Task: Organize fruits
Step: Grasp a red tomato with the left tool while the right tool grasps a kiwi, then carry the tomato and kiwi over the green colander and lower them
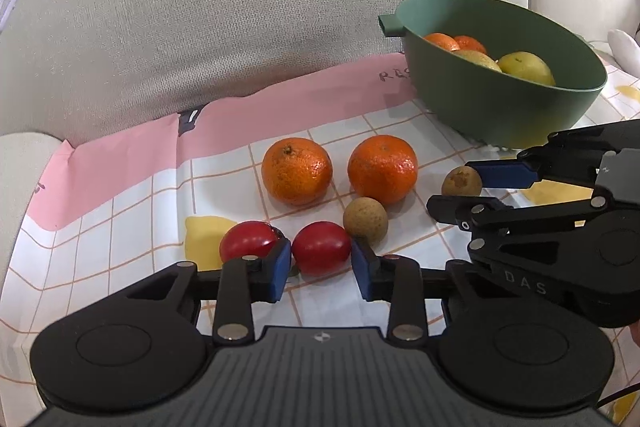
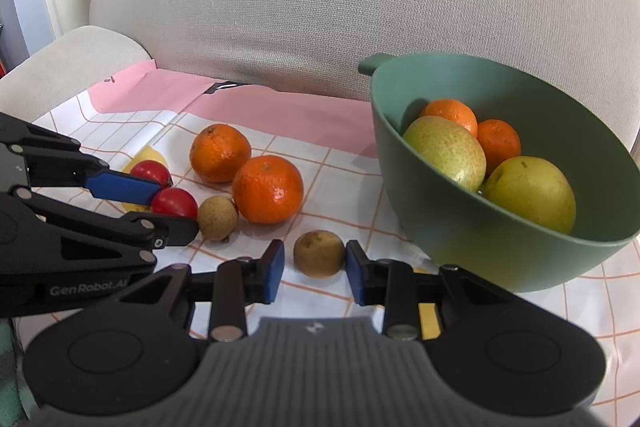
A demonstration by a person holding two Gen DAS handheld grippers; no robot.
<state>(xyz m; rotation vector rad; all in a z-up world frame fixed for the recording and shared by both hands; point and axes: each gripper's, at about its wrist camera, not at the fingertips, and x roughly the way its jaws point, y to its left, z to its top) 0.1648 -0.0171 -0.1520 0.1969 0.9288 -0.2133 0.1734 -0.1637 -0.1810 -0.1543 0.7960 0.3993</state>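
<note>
Left wrist view: the left gripper [image 1: 320,263] stands spread around a red tomato [image 1: 321,247], its blue pads close on either side; whether they touch cannot be told. A second red tomato [image 1: 249,239] lies just left, outside the left finger. Two oranges [image 1: 297,171] sit farther back on the checked cloth [image 1: 120,227], and a brown longan [image 1: 365,218] lies between them and the gripper. The green bowl [image 1: 508,107] stands far right, only the tops of its fruit showing. The right gripper [image 1: 460,193] enters from the right, spread beside another longan [image 1: 461,181].

Right wrist view: the right gripper [image 2: 315,265] is spread around that near longan [image 2: 319,253], right pad touching or nearly so, left pad apart. Here the bowl [image 2: 460,227] opens near right, revealing two pears [image 2: 445,151] and two oranges [image 2: 452,115]. The left gripper [image 2: 176,205] reaches from the left around a tomato [image 2: 174,202]. A beige cushion [image 2: 320,7] backs the scene.
</note>
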